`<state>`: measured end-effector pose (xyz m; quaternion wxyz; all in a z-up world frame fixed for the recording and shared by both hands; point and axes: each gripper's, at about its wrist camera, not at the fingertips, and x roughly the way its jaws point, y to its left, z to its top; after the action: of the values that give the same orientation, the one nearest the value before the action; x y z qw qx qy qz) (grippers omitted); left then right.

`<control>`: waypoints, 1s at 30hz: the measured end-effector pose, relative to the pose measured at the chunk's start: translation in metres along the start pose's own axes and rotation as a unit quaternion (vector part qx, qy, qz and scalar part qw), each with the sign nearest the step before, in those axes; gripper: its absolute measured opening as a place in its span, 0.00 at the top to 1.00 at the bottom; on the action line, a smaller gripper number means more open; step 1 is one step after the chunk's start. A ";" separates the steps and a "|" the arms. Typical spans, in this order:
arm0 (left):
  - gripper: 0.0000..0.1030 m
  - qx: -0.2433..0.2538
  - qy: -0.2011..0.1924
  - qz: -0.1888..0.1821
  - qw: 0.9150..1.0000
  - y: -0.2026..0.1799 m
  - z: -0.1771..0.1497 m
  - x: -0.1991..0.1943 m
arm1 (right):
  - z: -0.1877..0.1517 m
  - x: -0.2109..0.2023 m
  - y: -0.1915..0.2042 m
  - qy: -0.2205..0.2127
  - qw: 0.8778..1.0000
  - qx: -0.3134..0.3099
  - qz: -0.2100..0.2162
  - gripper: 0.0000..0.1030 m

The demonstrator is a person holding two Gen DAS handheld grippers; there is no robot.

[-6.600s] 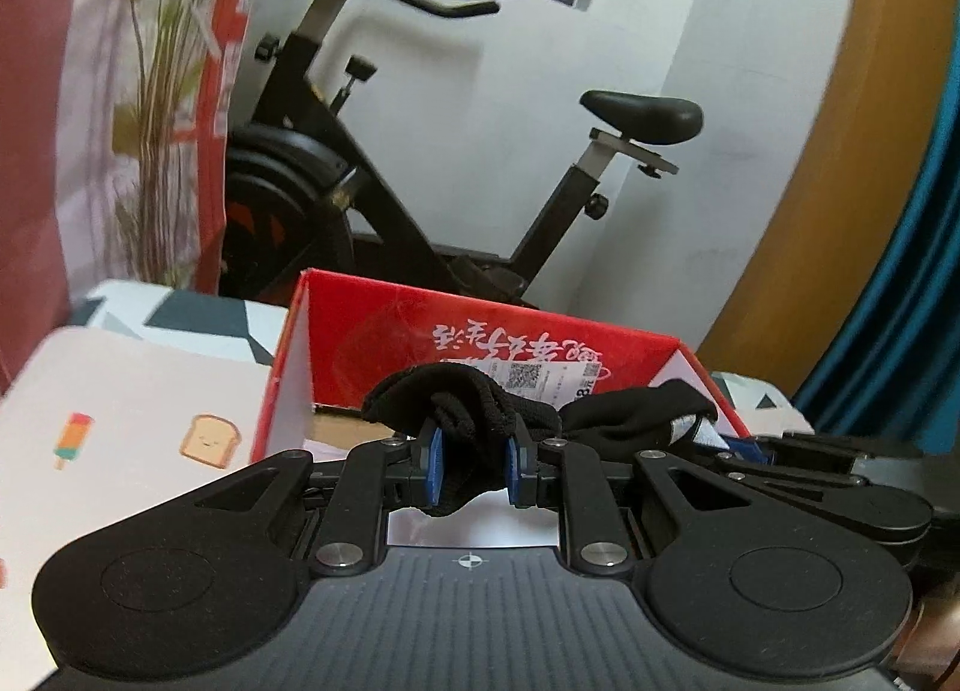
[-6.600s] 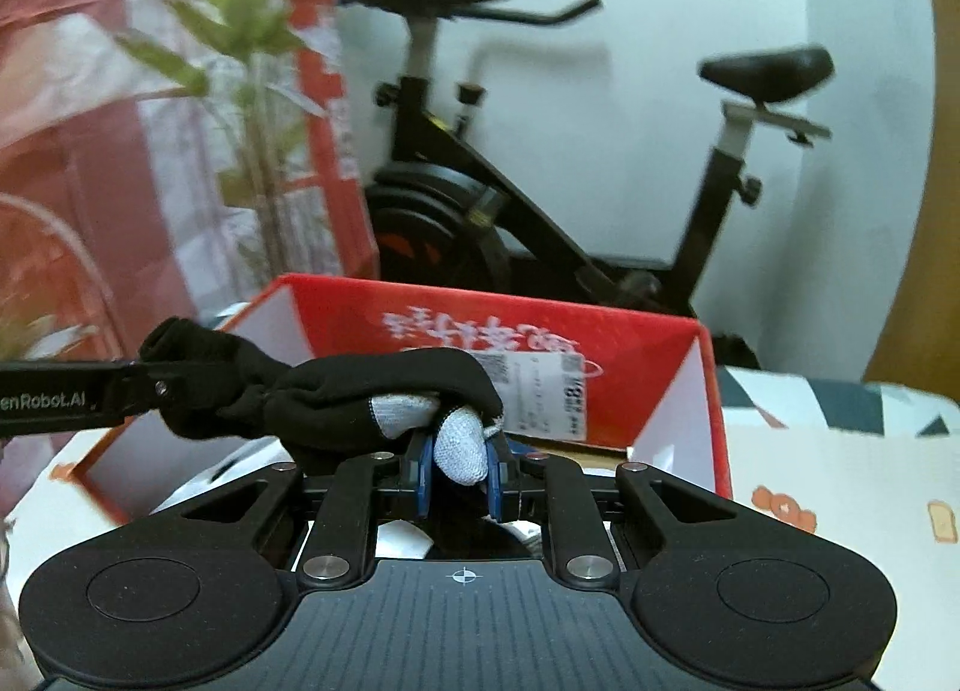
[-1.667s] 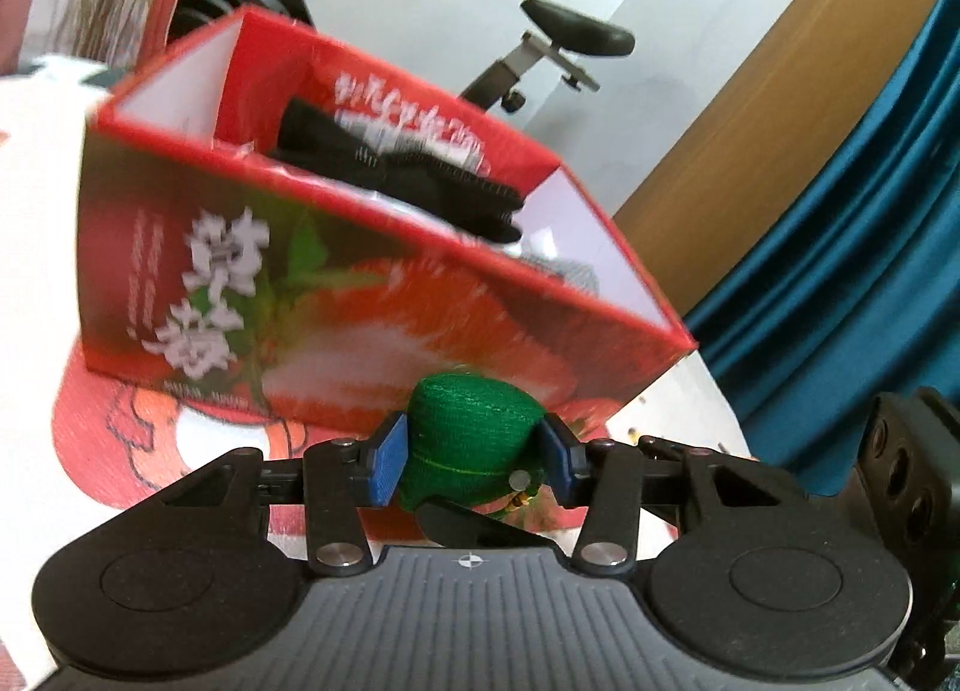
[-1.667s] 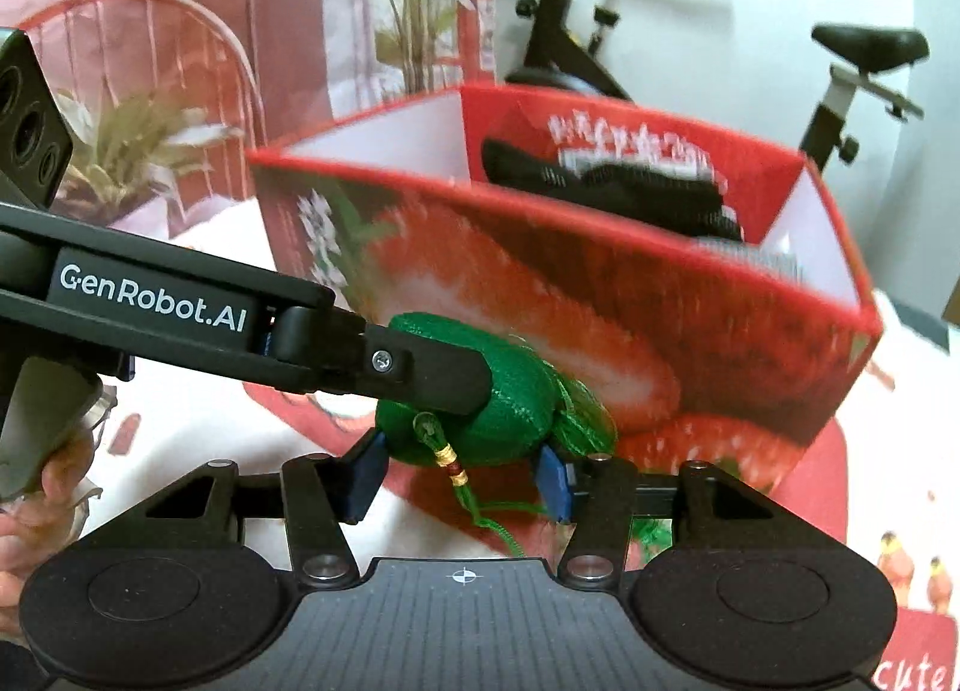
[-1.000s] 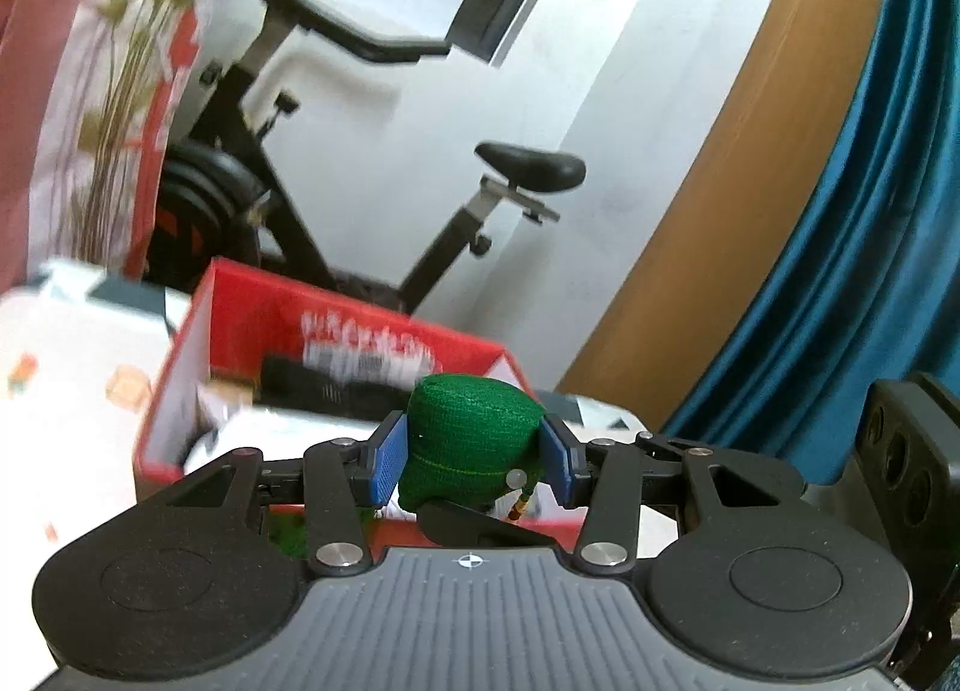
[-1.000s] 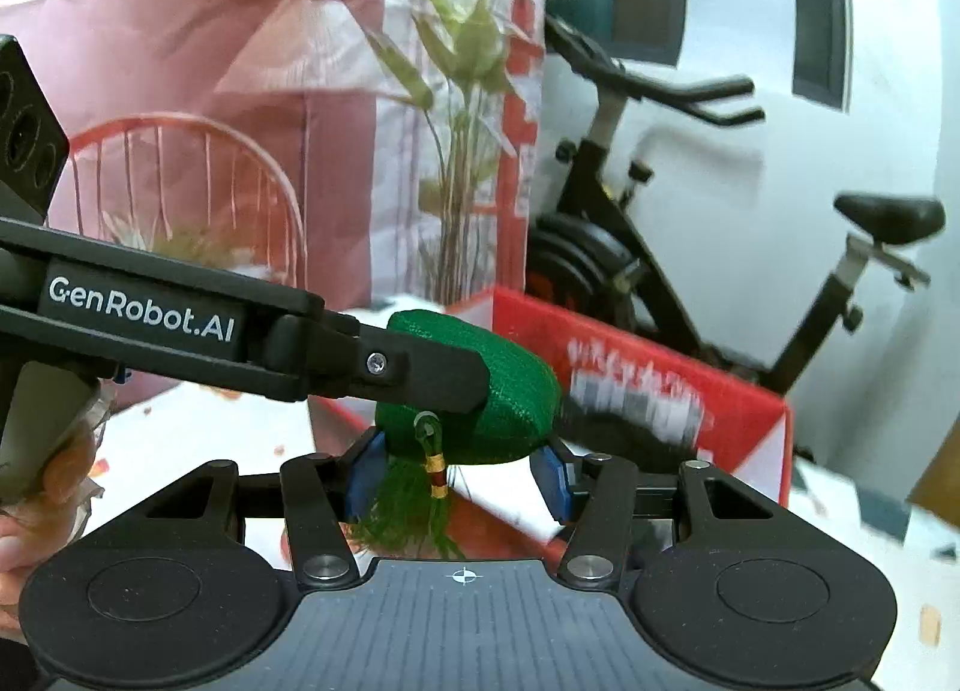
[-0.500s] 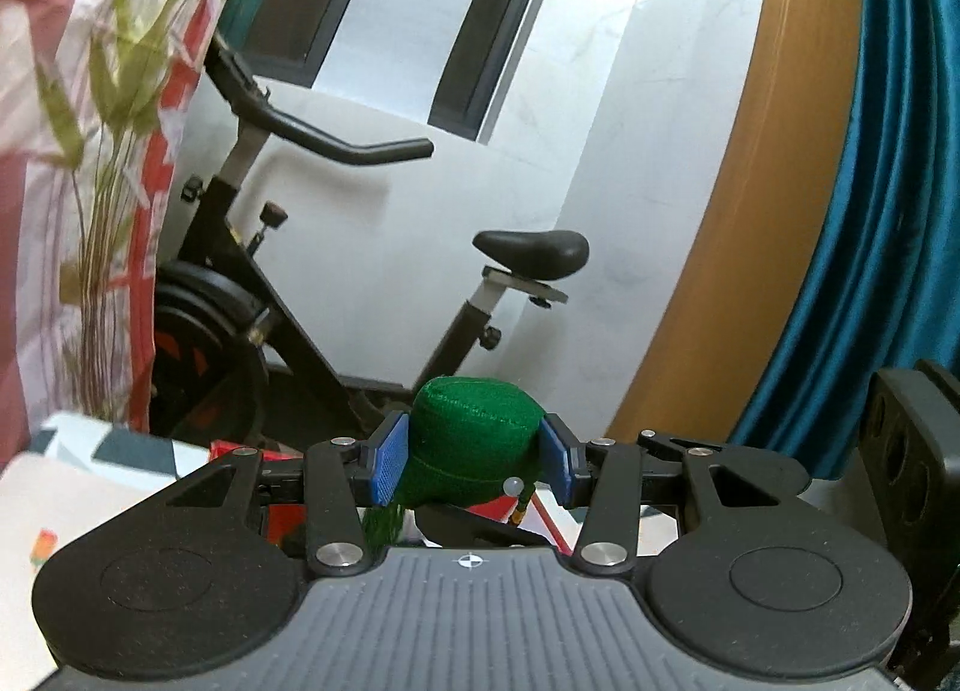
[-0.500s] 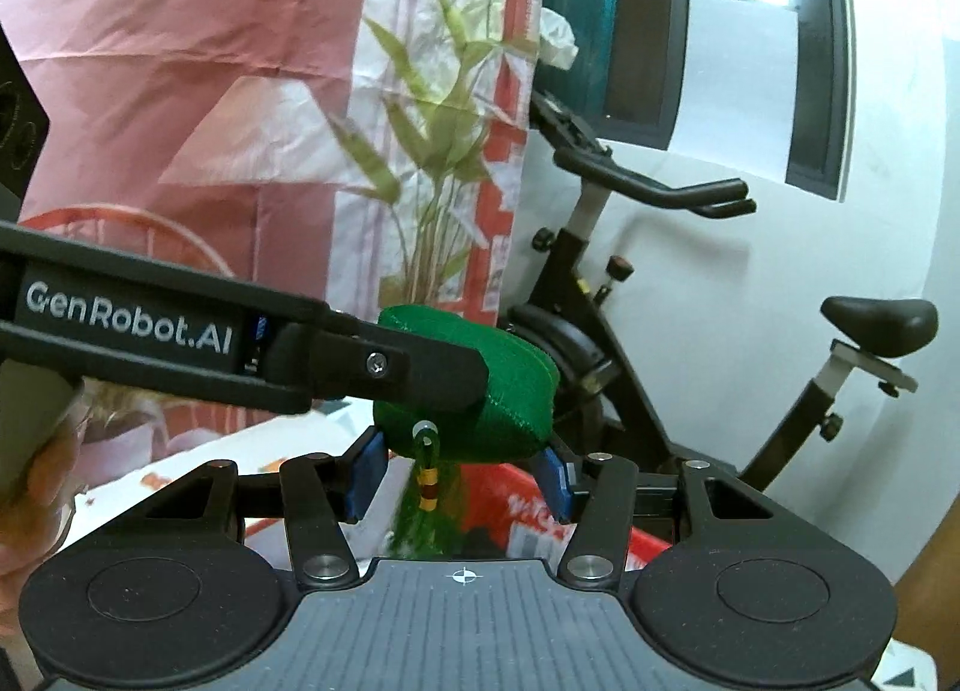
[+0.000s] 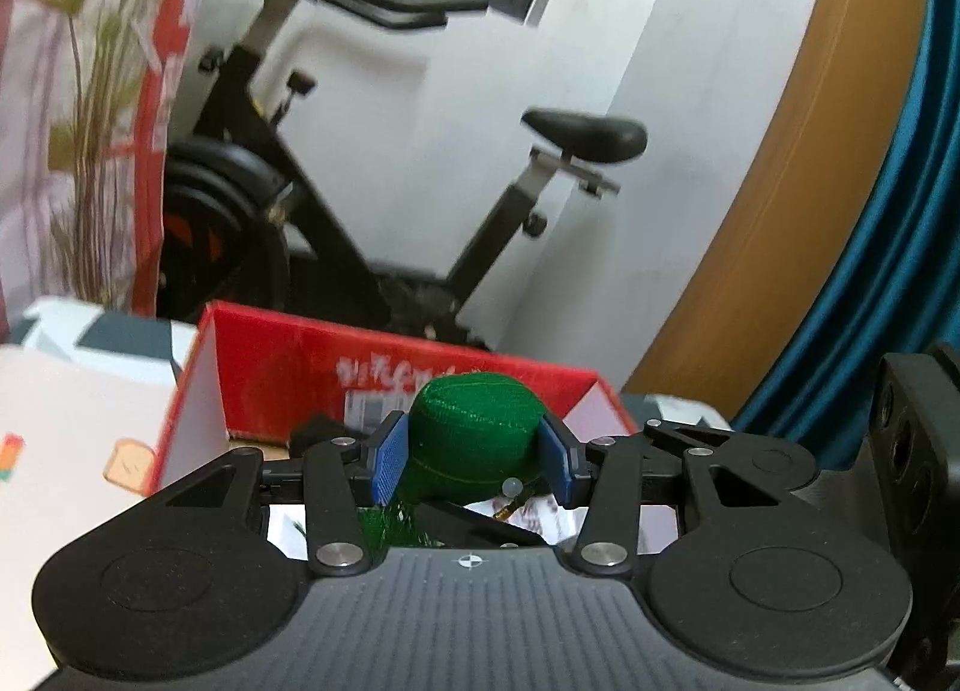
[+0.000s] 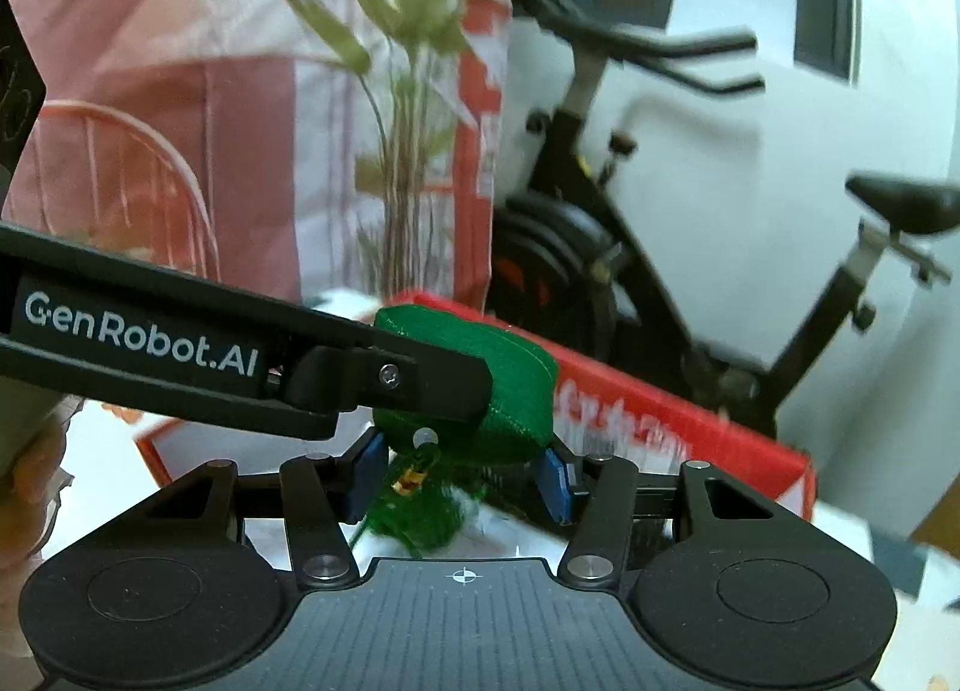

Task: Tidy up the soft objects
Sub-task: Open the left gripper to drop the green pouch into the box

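**Both claws hold one green pouch above the red box**

The left claw (image 9: 474, 463) has its two blue pads pressed against the sides of a green pouch (image 9: 477, 439), a small knitted soft thing with a rounded top. The right claw (image 10: 459, 478) grips the same green pouch (image 10: 522, 403) from below, and its pads touch the lower edges of the pouch. In the right wrist view, the black finger of the left claw lies across the front of the pouch. A small white bead and a green tassel (image 10: 420, 517) hang under the pouch, between the pads of the right claw.

The pouch is in the air, held in front of a red box (image 9: 288, 355), which stands open on a pale surface (image 9: 72, 403) with small printed pictures. A dark soft thing (image 9: 318, 430) lies inside the box, near its back wall; it is too hidden to tell what it is. Behind the box stands an exercise bike (image 9: 336, 199) against a white wall. A pink and red curtain (image 10: 150, 109) with a plant pattern hangs at the left, and a blue curtain (image 9: 888, 247) at the right.
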<state>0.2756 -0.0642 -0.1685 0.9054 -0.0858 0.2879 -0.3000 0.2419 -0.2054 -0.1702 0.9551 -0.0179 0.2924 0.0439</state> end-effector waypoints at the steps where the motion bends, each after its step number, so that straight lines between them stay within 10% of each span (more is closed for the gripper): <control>1: 0.52 -0.002 0.006 -0.001 1.000 0.001 -0.002 0.005 | -0.003 0.004 -0.002 0.006 1.000 0.006 0.000 0.53; 15: 0.50 0.029 0.022 0.061 0.998 0.010 -0.010 0.025 | -0.032 0.020 -0.040 0.070 0.989 0.117 -0.056 0.42; 22: 0.10 0.030 -0.016 0.111 0.993 0.015 -0.005 0.000 | -0.032 0.013 -0.052 0.074 0.976 0.185 -0.091 0.22; 30: 0.00 0.020 -0.015 0.136 0.990 0.016 0.001 -0.020 | -0.040 -0.005 -0.052 0.089 0.969 0.188 -0.131 0.01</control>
<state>0.2708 -0.0398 -0.1629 0.9436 -0.0326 0.2770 -0.1783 0.2205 -0.2595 -0.1996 0.9089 0.1200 0.3744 -0.1394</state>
